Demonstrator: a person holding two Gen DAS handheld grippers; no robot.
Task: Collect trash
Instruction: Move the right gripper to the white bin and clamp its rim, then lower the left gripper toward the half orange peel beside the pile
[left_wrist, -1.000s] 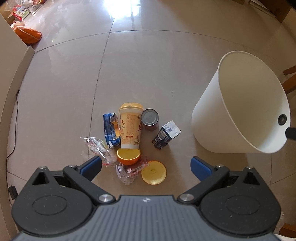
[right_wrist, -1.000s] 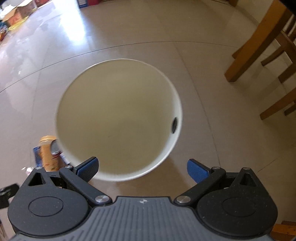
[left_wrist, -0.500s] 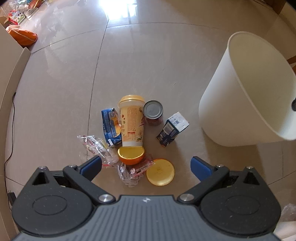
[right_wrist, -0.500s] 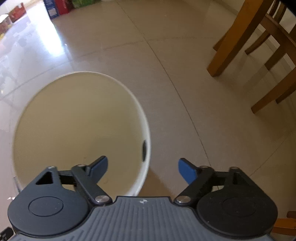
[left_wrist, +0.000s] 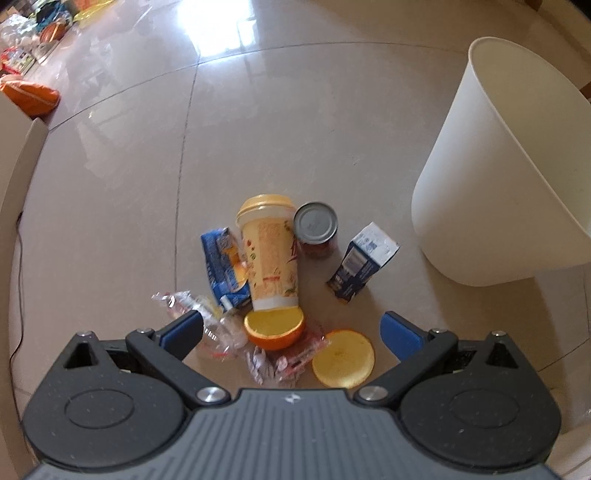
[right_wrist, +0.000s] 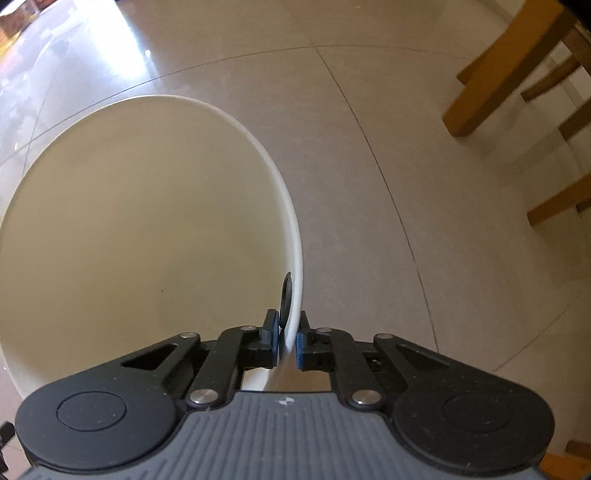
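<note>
A pile of trash lies on the tiled floor in the left wrist view: a yellow paper cup (left_wrist: 269, 254) on its side, a tin can (left_wrist: 316, 229), a blue juice carton (left_wrist: 223, 266), a small blue-and-white box (left_wrist: 362, 263), half an orange peel (left_wrist: 274, 328), a yellow lid (left_wrist: 343, 358) and crumpled clear wrappers (left_wrist: 199, 314). My left gripper (left_wrist: 291, 330) hovers open just above the peel and wrappers. The white bin (left_wrist: 517, 162) stands tilted to the right of the pile. My right gripper (right_wrist: 286, 341) is shut on the white bin's rim (right_wrist: 291, 236), one pad inside and one outside.
Wooden chair legs (right_wrist: 495, 74) stand at the right in the right wrist view. An orange bag (left_wrist: 29, 98) and other clutter lie at the far left along a pale cabinet edge (left_wrist: 22, 158). A thin black cable (left_wrist: 16, 280) runs down the left side of the floor.
My right gripper has closed from wide open onto the bin's rim. The bin has shifted right and tilted in the left wrist view. My left gripper stays open and has edged closer to the pile.
</note>
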